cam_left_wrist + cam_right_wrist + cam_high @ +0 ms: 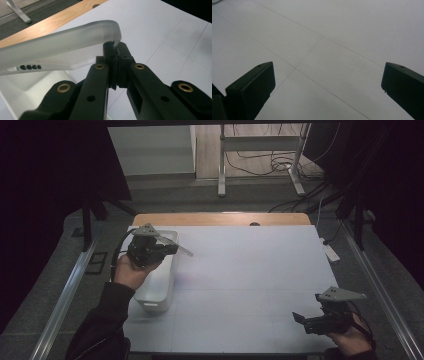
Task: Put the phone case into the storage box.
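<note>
The left tongs (115, 50) pinch the rim corner of the one translucent plastic bin (159, 285), at the counter's (250, 270) left edge. It looks light, stiff and slippery, so the thin rim seems the only workable hold. The right tongs (328, 82) hang spread and empty above bare counter.

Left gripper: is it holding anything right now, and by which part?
Yes. The left gripper is shut on the translucent lid, pinching its rim at one rounded corner, above the white box. The right gripper holds nothing, jaws wide.
</note>
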Action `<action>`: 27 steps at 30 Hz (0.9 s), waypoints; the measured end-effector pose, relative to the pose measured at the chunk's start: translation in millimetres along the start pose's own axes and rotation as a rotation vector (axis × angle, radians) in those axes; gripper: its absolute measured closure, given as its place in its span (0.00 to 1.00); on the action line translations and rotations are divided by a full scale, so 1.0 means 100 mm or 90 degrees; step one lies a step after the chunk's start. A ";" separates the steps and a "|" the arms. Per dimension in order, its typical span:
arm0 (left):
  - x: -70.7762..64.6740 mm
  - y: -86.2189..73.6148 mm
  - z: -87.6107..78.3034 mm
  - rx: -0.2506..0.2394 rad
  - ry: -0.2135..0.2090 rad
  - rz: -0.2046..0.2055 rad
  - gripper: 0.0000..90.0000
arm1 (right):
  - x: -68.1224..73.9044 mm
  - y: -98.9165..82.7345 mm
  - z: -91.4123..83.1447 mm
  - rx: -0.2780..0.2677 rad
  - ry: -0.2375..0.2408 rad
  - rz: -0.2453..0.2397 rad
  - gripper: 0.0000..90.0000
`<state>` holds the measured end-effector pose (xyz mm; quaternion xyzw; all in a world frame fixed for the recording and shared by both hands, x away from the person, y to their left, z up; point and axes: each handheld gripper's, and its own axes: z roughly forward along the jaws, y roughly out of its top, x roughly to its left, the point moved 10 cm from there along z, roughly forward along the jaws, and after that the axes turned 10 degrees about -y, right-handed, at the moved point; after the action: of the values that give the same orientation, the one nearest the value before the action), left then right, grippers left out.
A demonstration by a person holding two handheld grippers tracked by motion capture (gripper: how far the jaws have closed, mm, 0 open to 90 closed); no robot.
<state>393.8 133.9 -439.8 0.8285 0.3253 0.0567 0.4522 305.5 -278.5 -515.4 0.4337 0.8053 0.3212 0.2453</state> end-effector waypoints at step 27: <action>0.36 -0.02 -0.21 0.021 0.066 -0.037 0.98 | -0.14 -0.17 -0.11 0.023 -0.042 0.040 0.00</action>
<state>412.6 170.4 -436.6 0.8223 0.3730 0.0813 0.4221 295.5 -300.9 -518.8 0.4731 0.7887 0.2997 0.2535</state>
